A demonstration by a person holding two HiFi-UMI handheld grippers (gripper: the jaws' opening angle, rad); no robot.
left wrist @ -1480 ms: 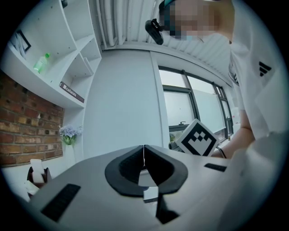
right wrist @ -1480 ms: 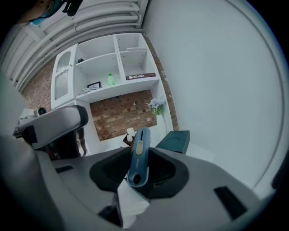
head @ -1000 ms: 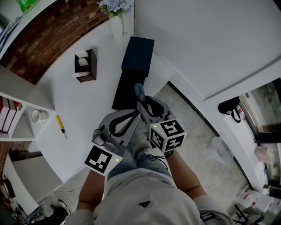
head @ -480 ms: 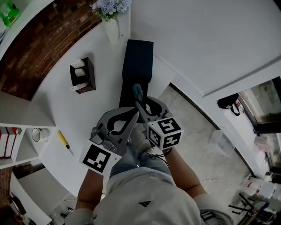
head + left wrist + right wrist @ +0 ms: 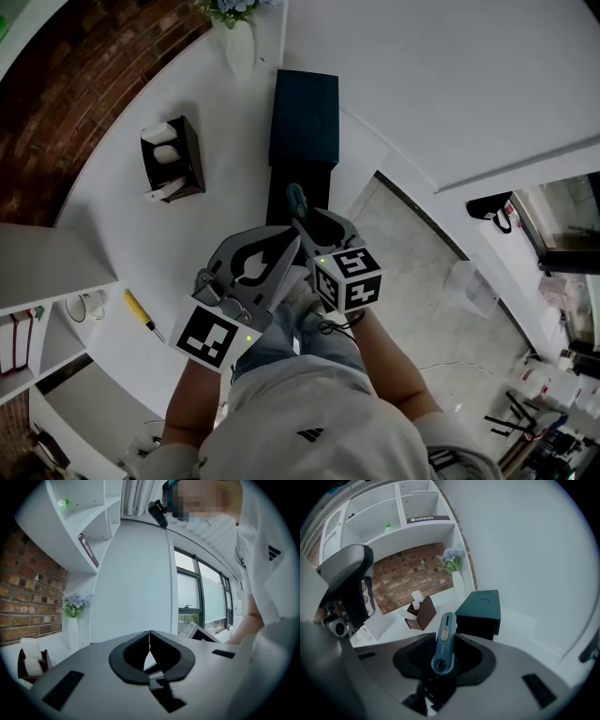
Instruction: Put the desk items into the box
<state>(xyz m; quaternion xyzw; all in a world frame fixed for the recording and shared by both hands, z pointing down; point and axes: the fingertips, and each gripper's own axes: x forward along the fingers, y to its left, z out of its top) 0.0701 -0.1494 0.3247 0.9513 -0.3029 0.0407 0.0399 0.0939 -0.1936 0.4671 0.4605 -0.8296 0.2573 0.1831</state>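
A dark blue box (image 5: 305,112) lies on the white desk (image 5: 202,234), with a black part (image 5: 286,202) stretching from it toward me. My right gripper (image 5: 302,220) is shut on a blue slim tool (image 5: 296,199) that sticks up between its jaws, tip over that black part. In the right gripper view the blue tool (image 5: 444,639) points at the box (image 5: 480,611). My left gripper (image 5: 291,248) is shut and empty, close beside the right one; its pads meet in the left gripper view (image 5: 149,644). A yellow screwdriver (image 5: 141,314) lies at the desk's left.
A brown tissue holder (image 5: 172,159) stands left of the box. A white vase with flowers (image 5: 239,42) is at the far end. A mug (image 5: 89,305) sits on the shelf at the left. The desk edge curves past my legs; floor lies to the right.
Both grippers have moved a little along the desk toward the box and sunk slightly. The right one keeps its hold on the blue tool; the left stays shut.
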